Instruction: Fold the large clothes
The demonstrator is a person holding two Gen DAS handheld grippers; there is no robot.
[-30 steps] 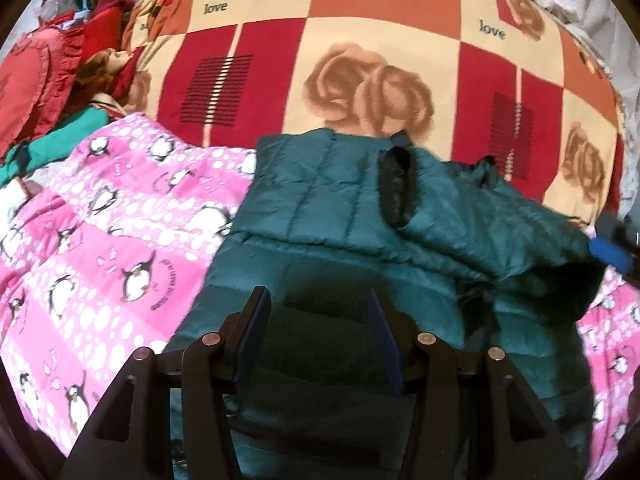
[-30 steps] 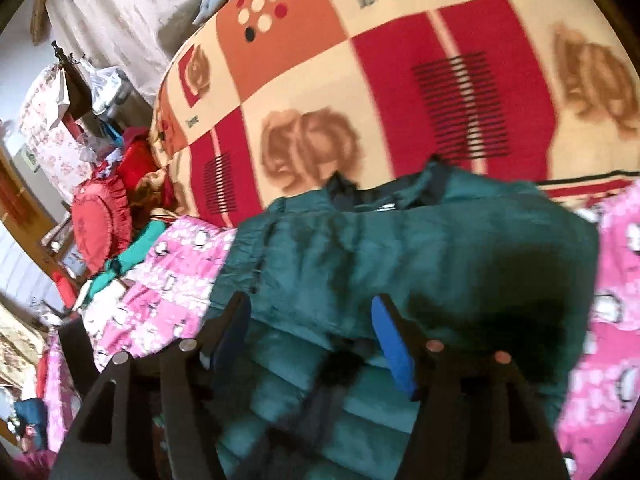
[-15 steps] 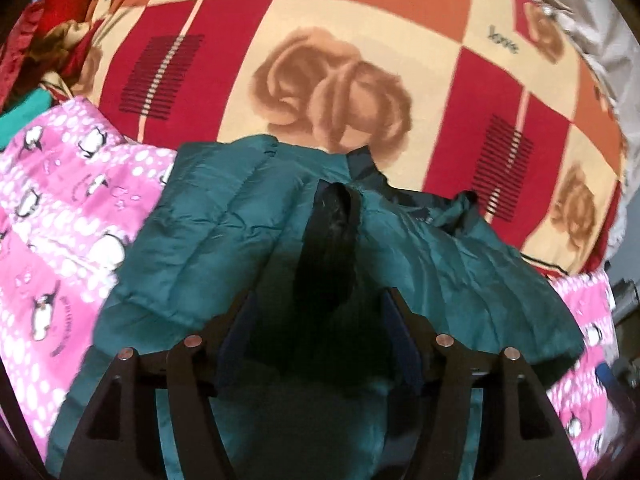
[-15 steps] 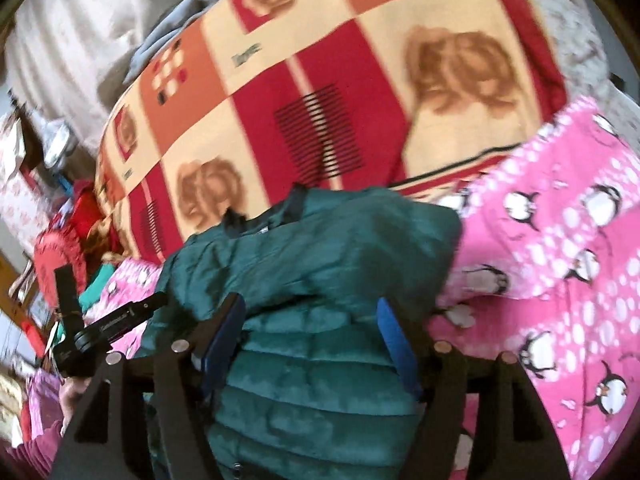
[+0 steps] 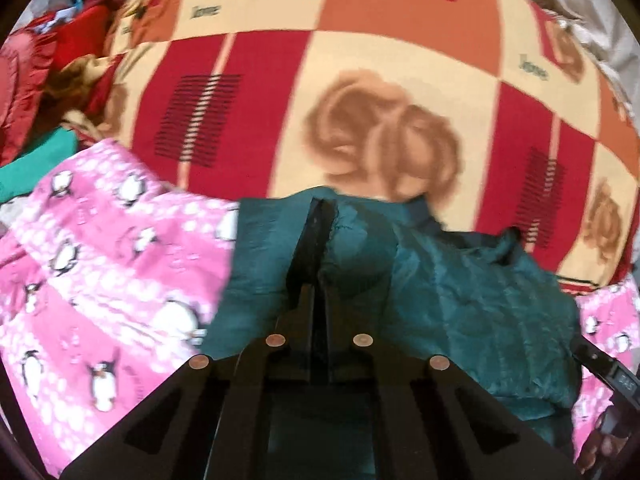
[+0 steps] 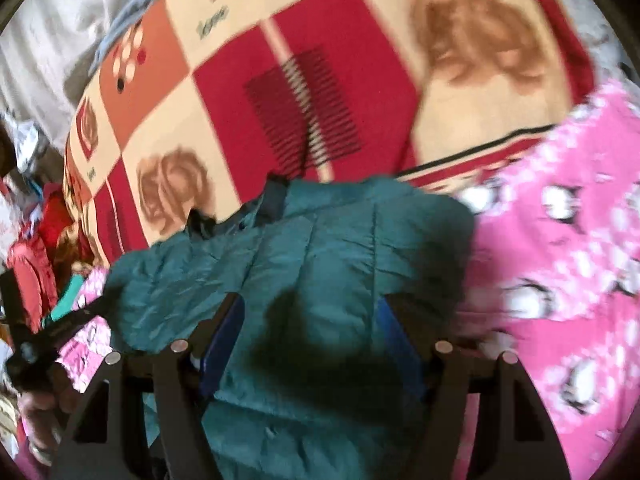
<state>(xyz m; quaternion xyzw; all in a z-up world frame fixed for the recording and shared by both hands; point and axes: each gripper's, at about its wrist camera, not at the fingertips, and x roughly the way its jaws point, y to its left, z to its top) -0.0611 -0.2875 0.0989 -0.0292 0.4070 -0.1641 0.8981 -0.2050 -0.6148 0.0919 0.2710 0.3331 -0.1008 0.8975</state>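
A dark teal quilted puffer jacket (image 5: 460, 292) lies on the pink penguin blanket (image 5: 100, 264). My left gripper (image 5: 319, 232) is shut on the jacket's black sleeve cuff, which sticks up between its fingers over the jacket's left part. The jacket also fills the middle of the right wrist view (image 6: 320, 248). My right gripper (image 6: 312, 320) is open and hovers over the jacket's folded body, fingers apart with fabric below them. The left gripper shows at the left edge of the right wrist view (image 6: 60, 332).
A red, orange and cream rose-patterned blanket (image 5: 360, 80) bulges behind the jacket. Red cushions and clothes (image 5: 36, 60) are piled at the far left. Grey bedding (image 6: 60, 40) lies beyond. Pink blanket (image 6: 560, 280) spreads right of the jacket.
My left gripper moved forward to the black cuff and shut on it. My right gripper stayed open and drifted right over the jacket.
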